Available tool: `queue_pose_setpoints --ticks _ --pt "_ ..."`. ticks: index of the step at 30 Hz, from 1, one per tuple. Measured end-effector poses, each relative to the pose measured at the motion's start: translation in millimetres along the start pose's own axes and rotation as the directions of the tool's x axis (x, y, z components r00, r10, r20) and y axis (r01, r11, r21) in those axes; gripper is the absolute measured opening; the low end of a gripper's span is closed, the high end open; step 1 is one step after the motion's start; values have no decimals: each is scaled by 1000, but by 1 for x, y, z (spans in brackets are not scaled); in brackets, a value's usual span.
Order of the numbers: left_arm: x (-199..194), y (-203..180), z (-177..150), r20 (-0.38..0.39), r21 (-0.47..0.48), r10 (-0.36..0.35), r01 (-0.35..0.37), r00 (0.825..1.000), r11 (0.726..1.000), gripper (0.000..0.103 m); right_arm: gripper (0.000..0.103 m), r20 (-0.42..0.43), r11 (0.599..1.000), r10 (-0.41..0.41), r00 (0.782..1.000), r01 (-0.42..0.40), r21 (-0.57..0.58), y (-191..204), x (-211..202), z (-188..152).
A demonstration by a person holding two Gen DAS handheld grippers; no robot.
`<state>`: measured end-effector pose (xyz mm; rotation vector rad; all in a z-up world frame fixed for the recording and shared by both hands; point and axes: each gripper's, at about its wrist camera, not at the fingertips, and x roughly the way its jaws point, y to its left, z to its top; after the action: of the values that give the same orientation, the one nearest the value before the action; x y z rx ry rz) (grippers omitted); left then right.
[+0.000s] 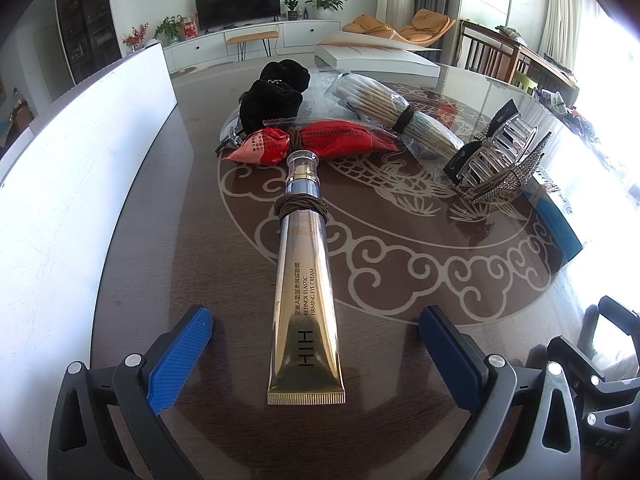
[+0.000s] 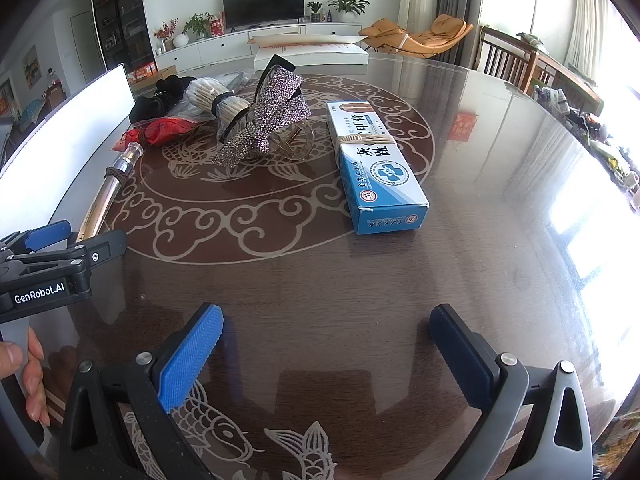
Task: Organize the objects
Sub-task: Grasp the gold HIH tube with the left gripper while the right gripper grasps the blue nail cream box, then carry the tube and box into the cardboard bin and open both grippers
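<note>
- The left gripper (image 1: 316, 344) has its blue-padded fingers (image 1: 180, 356) spread wide; the gold eye cream tube (image 1: 306, 300) lies flat on the table (image 1: 400, 420) between them, touching neither, crimped end toward the camera and cap pointing away.
- A brown cord (image 1: 302, 209) is wound round the tube's neck.
- Just beyond the cap lies a red packet (image 1: 344, 142).
- The right gripper (image 2: 326, 352) is likewise spread, empty over bare tabletop; the blue box (image 2: 378, 168) sits well ahead.

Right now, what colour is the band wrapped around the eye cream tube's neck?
Brown band, coiled several times around the gold tube; clearest in the left wrist view.
</note>
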<state>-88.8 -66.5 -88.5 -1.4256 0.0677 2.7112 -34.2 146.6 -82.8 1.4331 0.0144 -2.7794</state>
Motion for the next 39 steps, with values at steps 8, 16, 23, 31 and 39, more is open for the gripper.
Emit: queue_pose_setpoints --ticks 8,16,23,31,39 --pt "1 0 0 0 0 0 0 1000 1000 103 103 257 940 -20 966 -69 334 -90 -52 15" --pt "-2 0 0 -3 -1 -3 3 1000 1000 103 94 -64 969 243 968 -240 53 -74 11 90" --pt "9 10 24 -70 -4 -43 43 997 999 103 70 -204 988 100 974 -121 -94 -39 68 115" --pt "-1 22 23 13 -31 -96 96 995 995 25 45 -238 973 184 954 -212 -95 -41 28 71" --pt "-36 26 -33 71 -37 -176 179 982 983 25 49 -276 964 108 955 -168 -205 -25 6 42"
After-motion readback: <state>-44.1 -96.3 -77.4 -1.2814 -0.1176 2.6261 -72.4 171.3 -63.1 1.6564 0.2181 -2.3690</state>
